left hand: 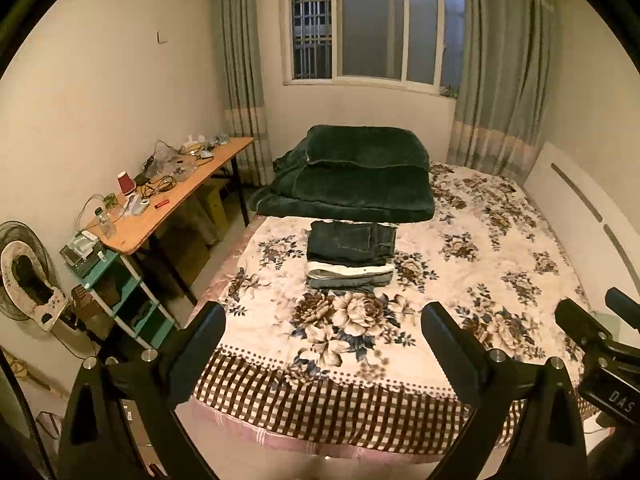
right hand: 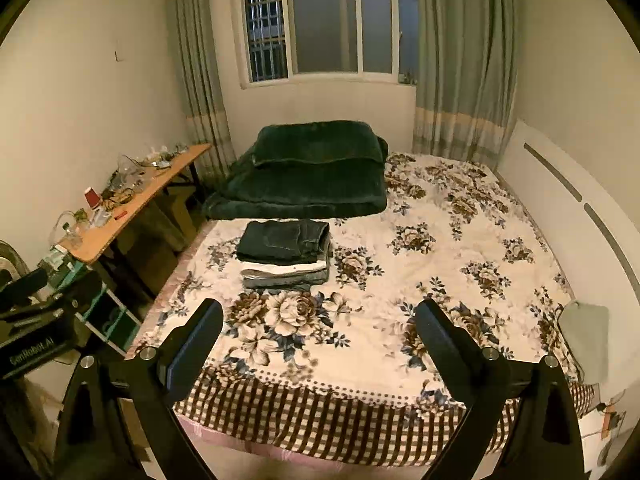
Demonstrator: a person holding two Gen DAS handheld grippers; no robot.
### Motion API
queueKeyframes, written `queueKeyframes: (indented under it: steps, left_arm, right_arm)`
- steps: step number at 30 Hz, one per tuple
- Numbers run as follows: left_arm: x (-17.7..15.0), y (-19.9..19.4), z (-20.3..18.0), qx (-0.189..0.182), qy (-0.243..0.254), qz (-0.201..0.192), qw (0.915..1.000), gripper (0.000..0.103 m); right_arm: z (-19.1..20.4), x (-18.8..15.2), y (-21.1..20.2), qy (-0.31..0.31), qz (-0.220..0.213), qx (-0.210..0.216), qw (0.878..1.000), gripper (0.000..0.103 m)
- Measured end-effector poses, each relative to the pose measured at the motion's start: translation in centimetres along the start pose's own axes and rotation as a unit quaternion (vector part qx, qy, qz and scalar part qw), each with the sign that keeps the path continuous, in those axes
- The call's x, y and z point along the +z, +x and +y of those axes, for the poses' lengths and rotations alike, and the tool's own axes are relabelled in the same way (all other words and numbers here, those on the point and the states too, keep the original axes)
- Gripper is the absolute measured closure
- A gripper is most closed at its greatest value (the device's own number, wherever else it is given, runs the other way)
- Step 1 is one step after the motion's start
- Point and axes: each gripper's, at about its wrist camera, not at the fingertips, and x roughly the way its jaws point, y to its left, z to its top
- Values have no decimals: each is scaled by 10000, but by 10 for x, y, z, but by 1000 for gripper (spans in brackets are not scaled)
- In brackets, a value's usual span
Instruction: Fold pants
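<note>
A stack of folded pants (left hand: pixel 351 255) (right hand: pixel 285 254) rests on the floral bedspread (left hand: pixel 460 264) (right hand: pixel 420 280), dark jeans on top, with white and grey pairs under them. My left gripper (left hand: pixel 323 322) hovers open above the foot of the bed, well short of the stack, with nothing between its fingers. My right gripper (right hand: pixel 319 318) is open too, at a similar height and distance, with the stack ahead to its left. Each gripper's body shows at the edge of the other's view.
A folded dark green blanket (left hand: pixel 352 176) (right hand: pixel 308 170) lies behind the stack near the window. A cluttered wooden desk (left hand: pixel 176 196) (right hand: pixel 132 200) and teal shelf (left hand: pixel 120 292) stand left of the bed. A white headboard (left hand: pixel 592 208) runs along the right. A grey cushion (right hand: pixel 586 334) sits at the right edge.
</note>
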Motion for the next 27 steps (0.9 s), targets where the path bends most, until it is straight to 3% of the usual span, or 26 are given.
queueKeyframes:
  steps: [7,12,15,27]
  left_arm:
    - [-5,-33,7,24,138,-99,9999,3]
    - [-4,-32,10,-255,213,273,9991,3]
    - [4,-30,8,-219,327,357,9986,2]
    - [40,-20,5,71,347,139,9993,1]
  right_arm:
    - [14,-10,-57,-26,-81,2,10000,4]
    - [19,-10,-80,86,-65,112,9999,4]
    - [19,0,-87,159,-68,95,9998,1]
    - [21,57,-56,186,-2,-292,9994,1]
